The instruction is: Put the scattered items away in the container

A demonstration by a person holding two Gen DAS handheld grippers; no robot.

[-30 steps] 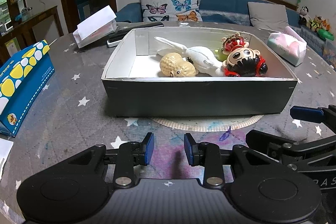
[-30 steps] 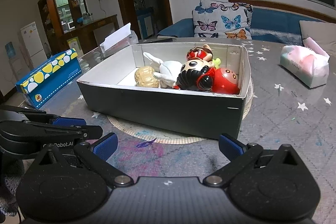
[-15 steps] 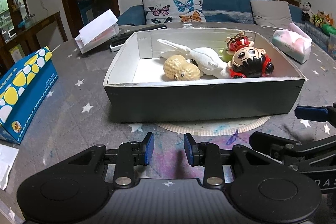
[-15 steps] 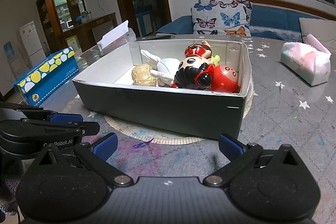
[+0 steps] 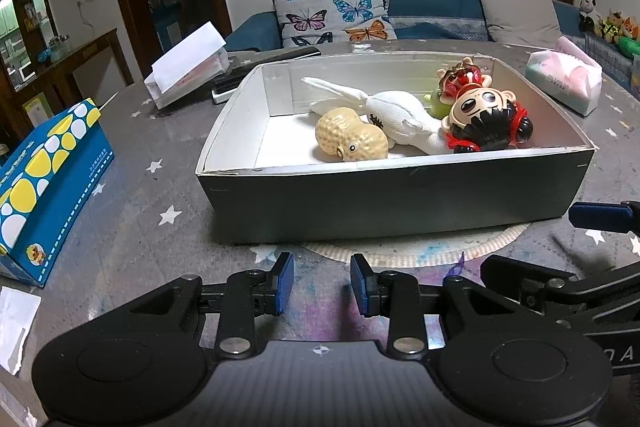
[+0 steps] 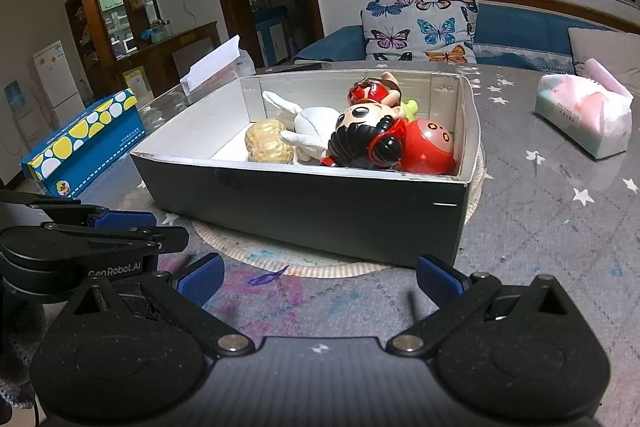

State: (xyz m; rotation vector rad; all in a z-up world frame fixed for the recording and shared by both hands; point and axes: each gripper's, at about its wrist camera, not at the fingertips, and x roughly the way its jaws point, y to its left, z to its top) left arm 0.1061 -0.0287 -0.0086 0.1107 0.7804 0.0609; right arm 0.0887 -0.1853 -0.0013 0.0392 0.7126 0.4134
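Note:
A dark box (image 5: 400, 203) (image 6: 304, 207) with a white inside stands on a round mat on the table. In it lie a peanut toy (image 5: 350, 141) (image 6: 268, 147), a white plush (image 5: 396, 111) (image 6: 316, 123), a big-headed doll (image 5: 486, 119) (image 6: 368, 139) and a red figure (image 5: 460, 79) (image 6: 374, 91). My left gripper (image 5: 322, 285) is in front of the box, its jaws a narrow gap apart and empty. My right gripper (image 6: 320, 277) is wide open and empty, also in front of the box.
A blue tissue box with yellow dots (image 5: 44, 179) (image 6: 84, 143) stands at the left. A pink tissue pack (image 5: 564, 83) (image 6: 584, 111) lies at the right. A white paper holder (image 5: 188, 67) sits behind the box. A sofa with a butterfly cushion (image 5: 336, 11) is beyond the table.
Both grippers have drawn back a little from the box and risen slightly. Their jaw openings are unchanged. The toys have not moved.

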